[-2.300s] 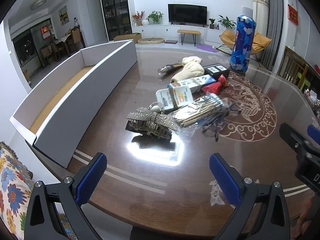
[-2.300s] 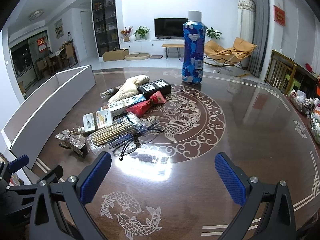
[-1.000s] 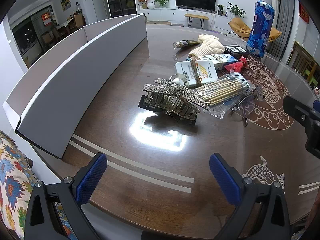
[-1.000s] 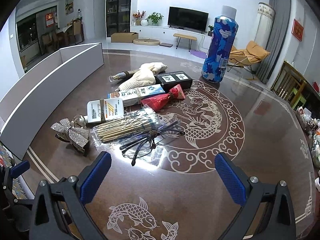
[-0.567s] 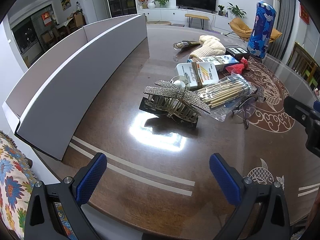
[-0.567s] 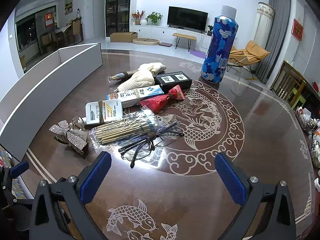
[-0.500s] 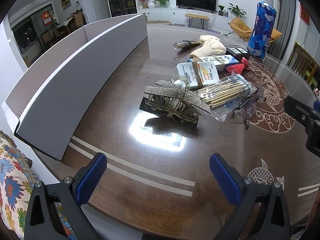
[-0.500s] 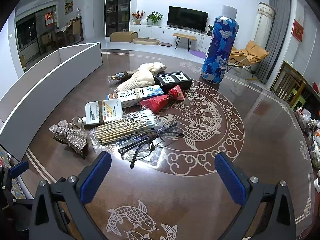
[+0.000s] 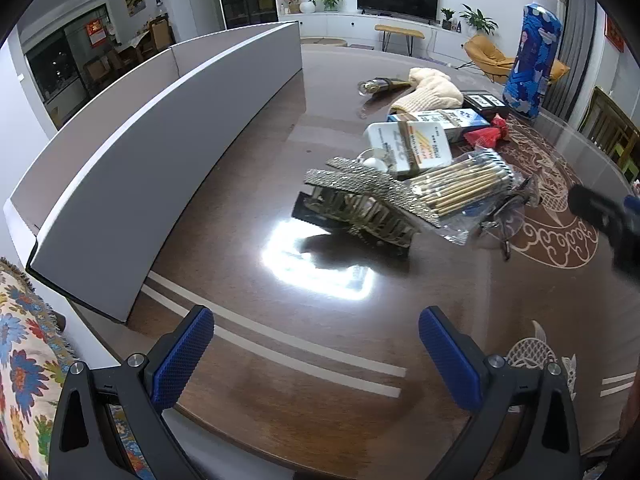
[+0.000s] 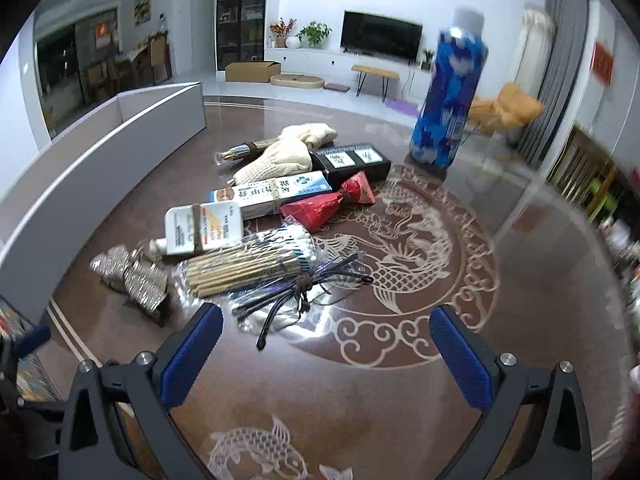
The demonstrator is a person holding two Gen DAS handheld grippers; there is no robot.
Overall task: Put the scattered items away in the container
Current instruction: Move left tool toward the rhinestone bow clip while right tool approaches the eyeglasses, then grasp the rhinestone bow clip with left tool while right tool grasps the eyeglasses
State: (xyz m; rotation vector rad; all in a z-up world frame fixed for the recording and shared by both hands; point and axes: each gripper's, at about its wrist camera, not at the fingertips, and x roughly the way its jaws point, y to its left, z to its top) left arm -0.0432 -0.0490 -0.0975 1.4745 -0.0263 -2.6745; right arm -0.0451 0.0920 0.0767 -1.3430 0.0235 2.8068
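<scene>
Rhinestone hair clip (image 9: 360,204): light, rigid, snaggy | I'd pinch its spine | both my hand-held grippers, left (image 9: 316,354) and right (image 10: 326,350), wide, empty.

**Overhead glare, blurred right view**

A ceiling light throws a white glare patch on the glossy dark-brown round table (image 9: 240,240), beside the rhinestone hair clip's shadow. The right wrist view smears at its right side, blurring the tall blue patterned bottle (image 10: 450,100). Fisheye curvature darkens the corners.
</scene>
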